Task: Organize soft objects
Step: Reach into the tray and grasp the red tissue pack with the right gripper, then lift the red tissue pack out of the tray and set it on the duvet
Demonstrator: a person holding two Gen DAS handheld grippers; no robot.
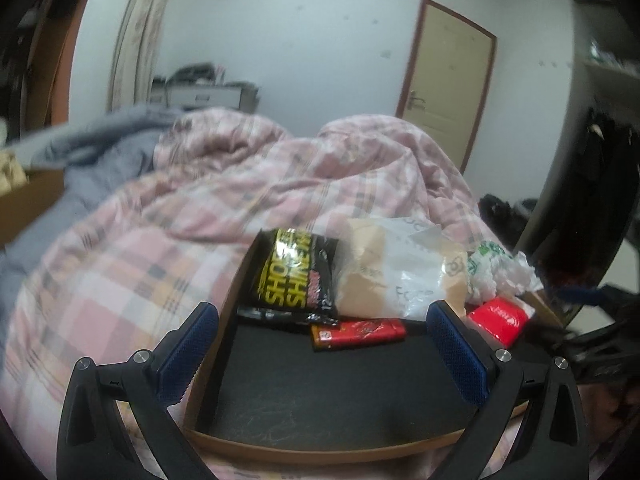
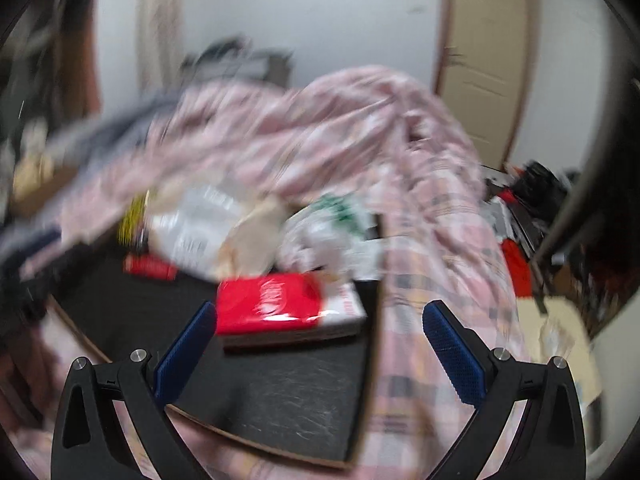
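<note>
Right gripper (image 2: 316, 344): fingers wide, empty. Red tissue pack (image 2: 280, 304) lies dead ahead, just past the tips, by the tray's (image 2: 280, 396) right edge; long axis runs left-right, across the fingers. View blurred. Right is nearer.

Left gripper (image 1: 320, 356): wide, empty, over bare tray floor; the pack (image 1: 498, 320) sits beyond its right finger.
</note>
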